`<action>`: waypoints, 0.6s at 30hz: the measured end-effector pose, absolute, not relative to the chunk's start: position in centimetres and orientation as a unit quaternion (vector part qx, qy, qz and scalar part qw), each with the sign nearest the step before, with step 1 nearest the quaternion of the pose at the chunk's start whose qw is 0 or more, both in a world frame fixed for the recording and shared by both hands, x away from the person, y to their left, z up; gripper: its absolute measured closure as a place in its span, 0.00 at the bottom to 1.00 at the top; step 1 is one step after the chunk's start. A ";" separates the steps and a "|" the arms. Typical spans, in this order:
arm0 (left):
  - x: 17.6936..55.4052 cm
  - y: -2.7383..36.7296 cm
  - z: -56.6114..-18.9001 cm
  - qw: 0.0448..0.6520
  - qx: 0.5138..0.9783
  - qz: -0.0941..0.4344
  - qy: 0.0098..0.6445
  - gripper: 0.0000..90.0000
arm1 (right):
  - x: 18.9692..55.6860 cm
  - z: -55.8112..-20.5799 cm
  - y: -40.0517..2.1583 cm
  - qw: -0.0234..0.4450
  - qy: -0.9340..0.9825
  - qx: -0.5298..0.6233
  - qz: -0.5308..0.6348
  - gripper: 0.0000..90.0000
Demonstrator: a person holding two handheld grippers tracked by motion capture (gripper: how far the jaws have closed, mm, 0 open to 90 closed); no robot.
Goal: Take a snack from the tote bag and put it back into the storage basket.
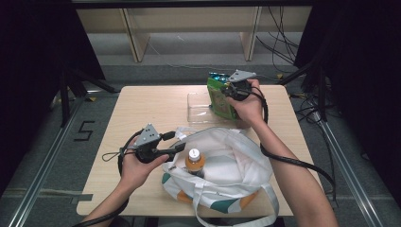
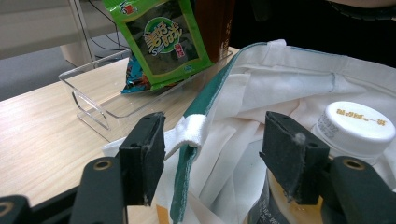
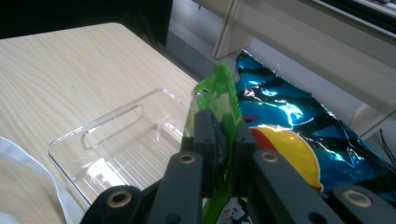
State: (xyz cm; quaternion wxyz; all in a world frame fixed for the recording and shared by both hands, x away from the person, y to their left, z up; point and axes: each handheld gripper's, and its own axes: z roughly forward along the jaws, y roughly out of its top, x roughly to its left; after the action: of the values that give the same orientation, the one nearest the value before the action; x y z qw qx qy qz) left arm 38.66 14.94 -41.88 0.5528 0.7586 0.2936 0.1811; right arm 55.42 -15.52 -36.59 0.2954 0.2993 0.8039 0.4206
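Observation:
A green snack packet [image 1: 218,97] [image 2: 163,37] stands upright at the right end of a clear plastic tray [image 1: 196,106] [image 2: 93,100] [image 3: 107,140]. My right gripper [image 1: 228,90] [image 3: 224,126] is shut on the green packet's top edge [image 3: 219,93]. A shiny blue packet [image 1: 216,74] [image 2: 133,79] [image 3: 289,121] lies just behind it. Near the front edge, a white cloth bag [image 1: 236,161] [image 2: 289,88] with green trim lies open, holding a white-capped bottle [image 1: 195,161] [image 2: 357,121]. My left gripper [image 1: 180,142] [image 2: 215,144] is at the bag's left rim, jaws wide apart, with the rim and a white strap between them.
The wooden table [image 1: 142,104] has bare surface on its left half. The bag's handles trail over the front edge. Pale shelving [image 1: 189,28] stands beyond the table, and cables [image 1: 283,47] lie on the floor at the back right.

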 end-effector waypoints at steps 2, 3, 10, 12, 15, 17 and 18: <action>38.7 14.9 -41.9 0.556 0.758 0.179 0.292 0.43 | 55.4 -36.5 -15.6 0.294 0.806 0.300 0.416 0.95; 38.7 14.9 -41.9 0.557 0.757 0.178 0.291 0.43 | 55.4 -36.4 -15.6 0.295 0.808 0.298 0.414 0.96; 38.7 14.9 -41.9 0.554 0.759 0.179 0.292 0.43 | 55.5 -36.1 -15.9 0.296 0.810 0.302 0.405 0.94; 38.7 14.9 -41.9 0.554 0.759 0.179 0.292 0.43 | 55.4 -36.1 -15.8 0.284 0.809 0.316 0.405 0.94; 38.7 14.9 -41.9 0.554 0.759 0.179 0.292 0.43 | 55.2 -36.0 -15.9 0.286 0.811 0.321 0.396 0.92; 38.7 14.9 -41.9 0.554 0.759 0.179 0.292 0.43 | 55.1 -36.0 -15.9 0.283 0.811 0.324 0.396 0.91; 38.7 14.9 -41.9 0.554 0.759 0.179 0.292 0.43 | 55.0 -36.0 -15.9 0.282 0.811 0.327 0.394 0.91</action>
State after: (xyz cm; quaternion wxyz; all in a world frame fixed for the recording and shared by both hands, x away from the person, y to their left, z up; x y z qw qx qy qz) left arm 38.68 14.87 -41.89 0.5542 0.7589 0.2916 0.1788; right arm 55.04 -15.92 -35.99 0.2817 0.3275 0.8111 0.3943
